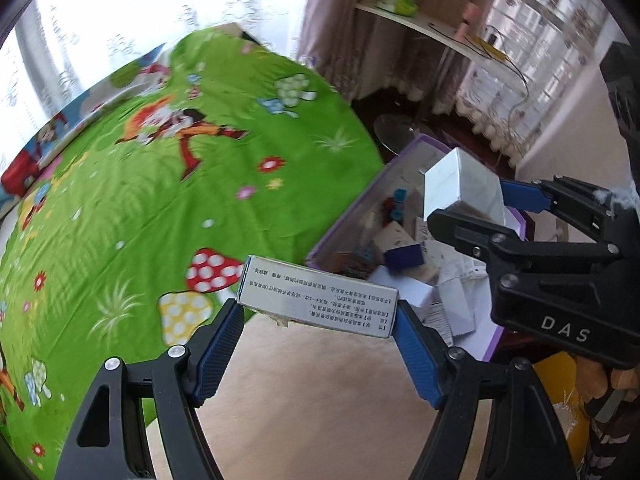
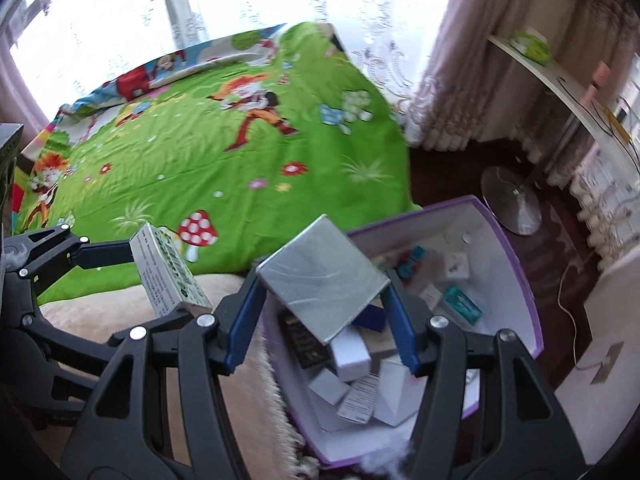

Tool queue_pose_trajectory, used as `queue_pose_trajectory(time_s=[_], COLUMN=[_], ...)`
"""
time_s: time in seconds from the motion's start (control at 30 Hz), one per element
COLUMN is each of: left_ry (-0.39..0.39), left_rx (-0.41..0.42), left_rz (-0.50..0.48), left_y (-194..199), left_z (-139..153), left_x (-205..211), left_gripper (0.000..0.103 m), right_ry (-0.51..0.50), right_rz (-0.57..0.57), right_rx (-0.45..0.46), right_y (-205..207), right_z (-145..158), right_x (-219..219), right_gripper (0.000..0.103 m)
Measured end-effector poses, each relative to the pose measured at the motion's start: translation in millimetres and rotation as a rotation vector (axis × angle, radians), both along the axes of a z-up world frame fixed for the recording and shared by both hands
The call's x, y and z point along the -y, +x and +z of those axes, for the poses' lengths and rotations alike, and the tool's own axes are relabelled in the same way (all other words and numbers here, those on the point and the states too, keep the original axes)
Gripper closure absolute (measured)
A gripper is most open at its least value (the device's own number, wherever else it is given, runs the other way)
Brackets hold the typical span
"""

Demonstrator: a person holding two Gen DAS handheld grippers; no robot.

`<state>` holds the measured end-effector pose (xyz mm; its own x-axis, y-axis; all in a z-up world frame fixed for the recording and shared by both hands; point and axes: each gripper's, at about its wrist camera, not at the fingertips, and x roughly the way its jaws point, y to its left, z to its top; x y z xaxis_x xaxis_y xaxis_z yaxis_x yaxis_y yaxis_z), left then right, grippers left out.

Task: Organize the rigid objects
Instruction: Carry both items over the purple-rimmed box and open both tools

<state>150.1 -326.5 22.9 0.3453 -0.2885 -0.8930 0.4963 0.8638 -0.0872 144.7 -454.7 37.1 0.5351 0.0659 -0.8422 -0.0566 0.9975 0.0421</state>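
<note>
Printed box [image 1: 318, 298] clamped in left tool [image 1: 320, 312]; silver box [image 2: 322, 278] clamped in right tool [image 2: 324, 292], above purple bin [image 2: 520, 264].

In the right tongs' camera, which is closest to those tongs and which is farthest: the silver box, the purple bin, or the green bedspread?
1. Silver box: gripped in the right tongs.
2. Purple bin: just beneath and to the right.
3. Green bedspread: farthest, ahead and to the left.
</note>
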Motion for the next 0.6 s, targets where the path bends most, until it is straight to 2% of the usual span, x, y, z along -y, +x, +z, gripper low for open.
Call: queue_pose_trajectory(time_s=[0.6], left_ry=[0.002], left_rx=[0.012], left_rz=[-0.056], left_y=[2], left_z=[-15], left_x=[74], left_gripper=[0.027], right_ry=[-0.035], right_rz=[-0.238], right_rx=[-0.002], right_y=[-26], right_z=[-22], right_x=[85], right_gripper=[0.04])
